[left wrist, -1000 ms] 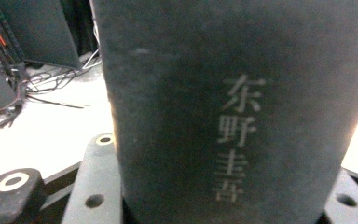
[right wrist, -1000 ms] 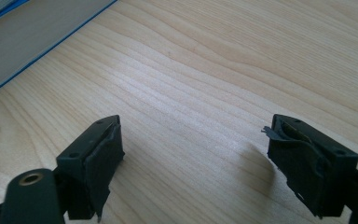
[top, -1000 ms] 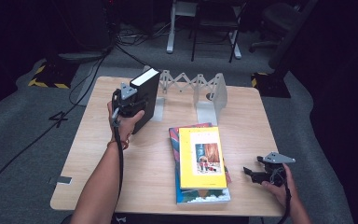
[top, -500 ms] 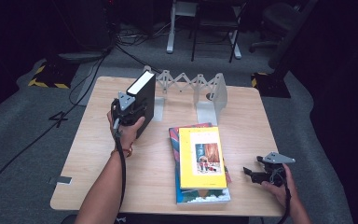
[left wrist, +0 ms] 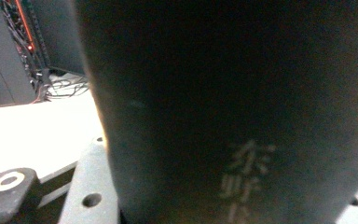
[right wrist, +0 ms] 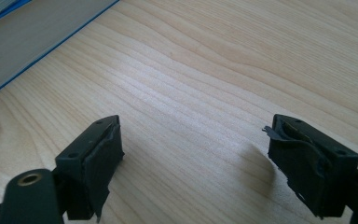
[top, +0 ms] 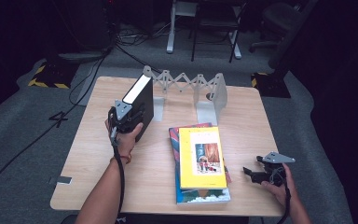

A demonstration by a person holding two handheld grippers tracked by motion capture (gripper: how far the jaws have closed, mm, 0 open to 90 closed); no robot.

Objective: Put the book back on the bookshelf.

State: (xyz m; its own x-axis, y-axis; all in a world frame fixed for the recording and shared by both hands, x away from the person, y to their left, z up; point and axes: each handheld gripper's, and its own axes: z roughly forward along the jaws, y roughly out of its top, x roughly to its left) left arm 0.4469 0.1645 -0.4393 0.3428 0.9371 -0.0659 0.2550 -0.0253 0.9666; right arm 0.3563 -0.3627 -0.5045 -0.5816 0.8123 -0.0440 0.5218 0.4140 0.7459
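Black book (top: 140,105) sits upright at about 10 o'clock on the table (top: 98,149), clamped in the left gripper (top: 127,117), just beside the rack (top: 186,86). It could tip off the rack's end if let go tilted. Right gripper (top: 256,173) rests low at 4 o'clock, jaws apart, empty, near the stack of books (top: 200,163).

Black grippers — left gripper (top: 127,117), right gripper (top: 252,172); grey three-cornered plates; trailing black cables; bare forearms.
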